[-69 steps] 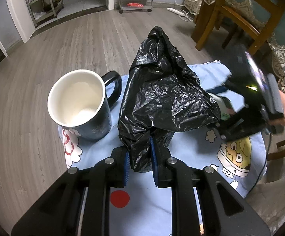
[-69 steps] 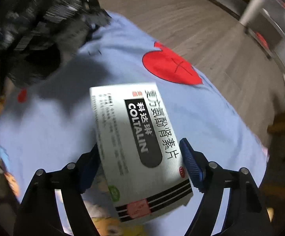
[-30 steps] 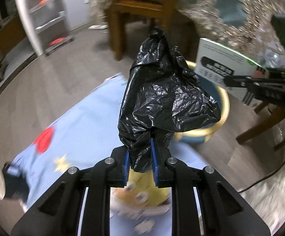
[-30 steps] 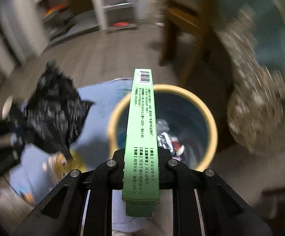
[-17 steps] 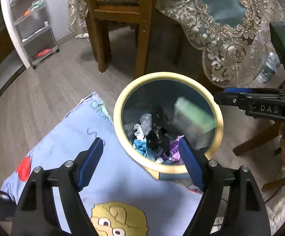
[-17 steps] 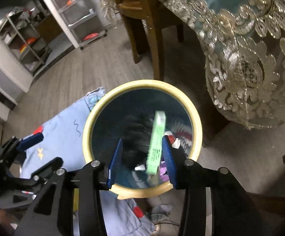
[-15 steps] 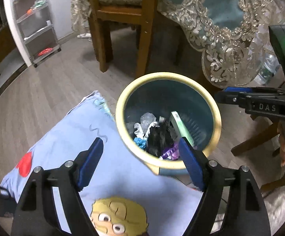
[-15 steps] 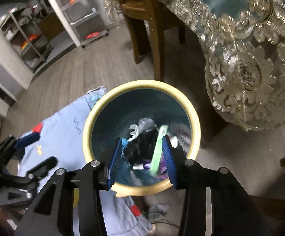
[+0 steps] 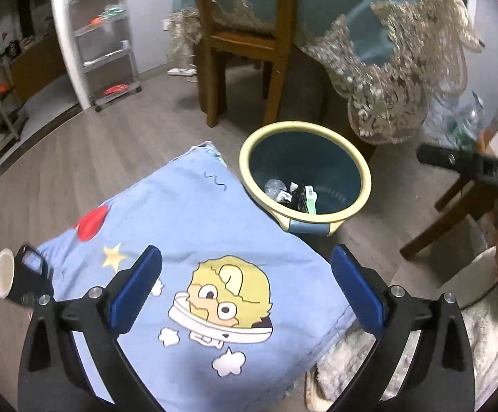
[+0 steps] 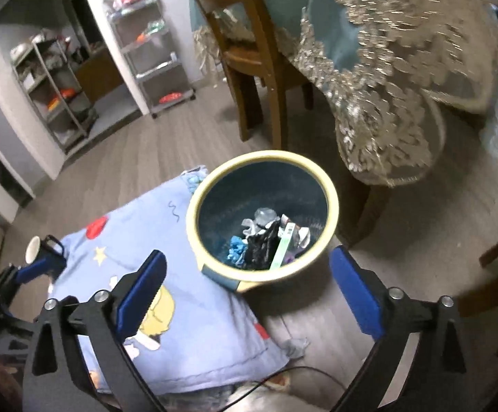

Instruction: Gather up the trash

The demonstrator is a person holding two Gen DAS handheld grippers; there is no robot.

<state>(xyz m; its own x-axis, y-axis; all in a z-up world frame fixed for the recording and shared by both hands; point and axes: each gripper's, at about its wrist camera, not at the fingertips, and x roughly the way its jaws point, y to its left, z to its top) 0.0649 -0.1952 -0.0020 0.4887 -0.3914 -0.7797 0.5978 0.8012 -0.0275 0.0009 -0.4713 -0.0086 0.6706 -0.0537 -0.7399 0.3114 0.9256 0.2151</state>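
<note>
- Both sets of jaws are opening wide, nothing between them: the left gripper (image 9: 245, 288) is hanging over the blue cloth (image 9: 187, 213), the right gripper (image 10: 247, 283) near the bin (image 10: 331, 202).
- The black bag (image 10: 261, 245) and green box (image 10: 281, 245) are lying inside the bin.
- Risk: swinging back carelessly could be knocking the mug (image 9: 12, 276) sitting at the cloth's edge.

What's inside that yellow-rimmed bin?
In the bin: a crumpled black bag, a green box on end, blue and pale scraps. Anything beneath them is hidden.
</note>
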